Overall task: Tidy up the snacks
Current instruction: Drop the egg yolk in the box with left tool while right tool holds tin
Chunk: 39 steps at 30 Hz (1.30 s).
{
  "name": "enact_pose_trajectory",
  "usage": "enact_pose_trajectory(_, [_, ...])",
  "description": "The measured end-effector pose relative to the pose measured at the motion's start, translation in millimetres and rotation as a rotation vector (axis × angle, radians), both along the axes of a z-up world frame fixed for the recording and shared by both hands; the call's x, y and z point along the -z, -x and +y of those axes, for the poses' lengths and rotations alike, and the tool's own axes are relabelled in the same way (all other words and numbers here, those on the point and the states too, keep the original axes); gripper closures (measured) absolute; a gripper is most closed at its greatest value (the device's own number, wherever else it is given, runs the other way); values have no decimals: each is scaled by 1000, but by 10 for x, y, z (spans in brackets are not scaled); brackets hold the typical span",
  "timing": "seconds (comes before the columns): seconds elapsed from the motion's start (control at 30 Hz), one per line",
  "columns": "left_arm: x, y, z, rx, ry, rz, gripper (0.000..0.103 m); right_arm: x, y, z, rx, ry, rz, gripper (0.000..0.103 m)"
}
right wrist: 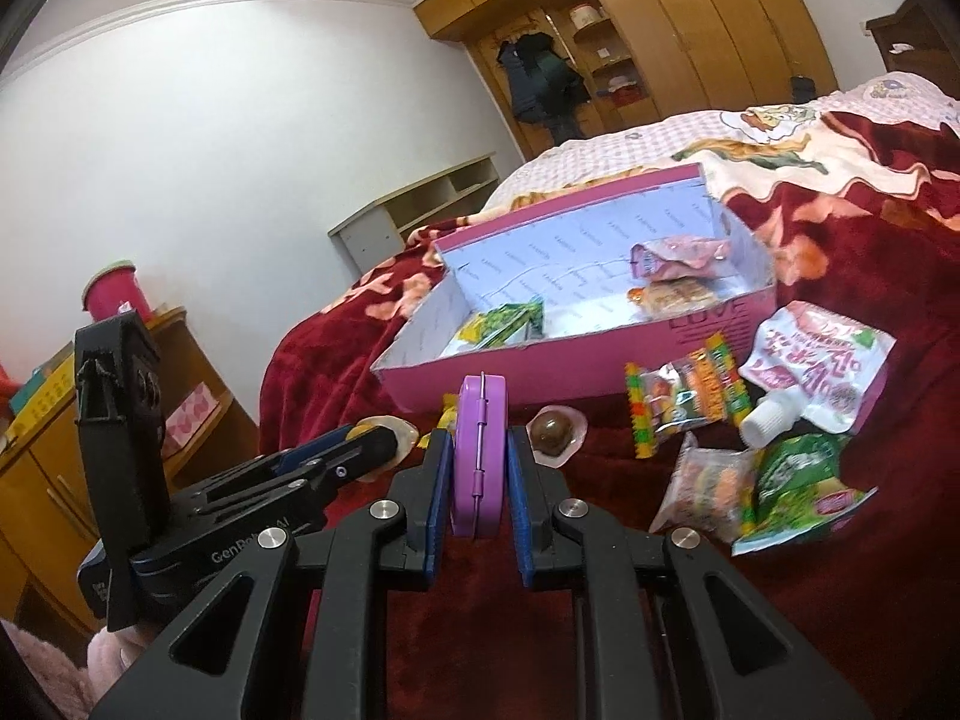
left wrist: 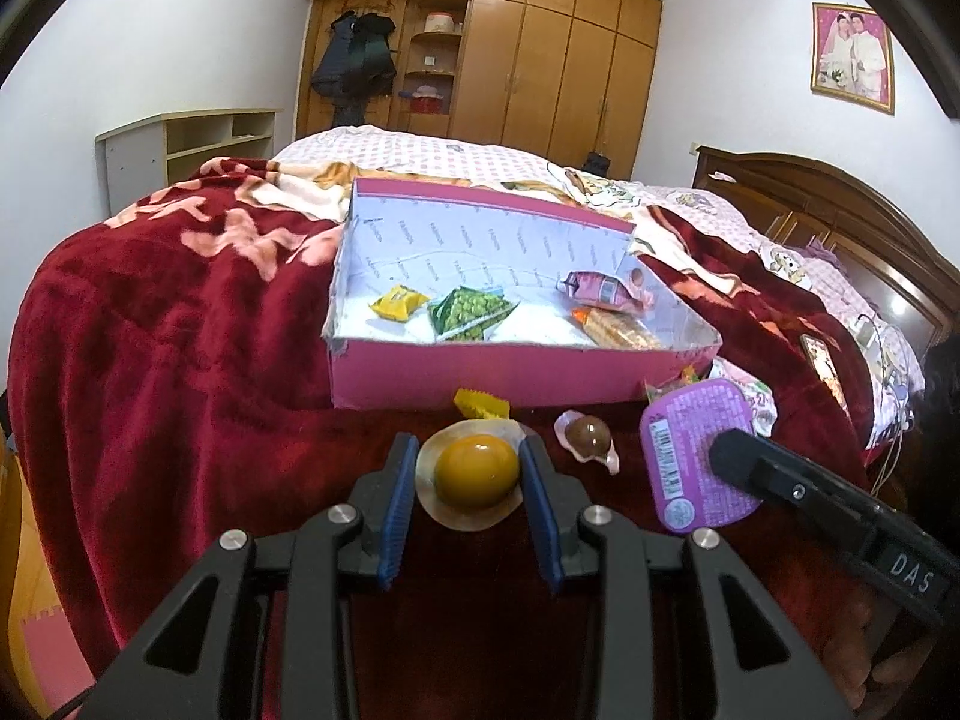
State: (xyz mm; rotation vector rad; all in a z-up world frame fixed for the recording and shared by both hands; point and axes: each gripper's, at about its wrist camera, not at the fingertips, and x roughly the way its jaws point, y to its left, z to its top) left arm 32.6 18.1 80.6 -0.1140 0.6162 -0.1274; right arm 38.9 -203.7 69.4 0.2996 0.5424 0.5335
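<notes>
The round amber jelly cup with a clear rim (left wrist: 477,476) sits pinched in the left gripper (left wrist: 470,483), and the flat purple hinged tin (right wrist: 478,456) is clamped edge-up in the right gripper (right wrist: 478,480), both above the red blanket (left wrist: 180,324) just short of the pink cardboard box (left wrist: 480,381). Carry each over the near wall before releasing, and I judge the bare box floor between the green pea packet (left wrist: 471,315) and the pink wrapper (left wrist: 606,291) the safest landing spot.

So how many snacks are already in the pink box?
4: a yellow packet at the left, a green packet beside it, and a pink packet with a biscuit pack at the right. Others may be hidden.
</notes>
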Motion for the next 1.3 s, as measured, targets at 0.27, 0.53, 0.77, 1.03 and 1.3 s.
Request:
enact_pose_trajectory(0.27, [-180, -201, -30, 17, -12, -35, 67, -84, -70, -115, 24, -13, -13, 84])
enact_pose_trajectory(0.53, [-293, -474, -30, 5, -30, -62, 67, -131, -168, -200, 42, -13, -13, 84])
enact_pose_trajectory(0.77, [-312, -786, 19, -22, -40, -59, 67, -179, -246, -268, 56, -17, -20, 84])
enact_pose_trajectory(1.03, [-208, -1068, 7, -29, -55, -27, 67, -229, -328, -330, 70, -23, -26, 84])
enact_pose_trajectory(1.3, [-16, -1261, 31, -44, -63, 26, 66, -312, -434, -370, 76, -20, -39, 84])
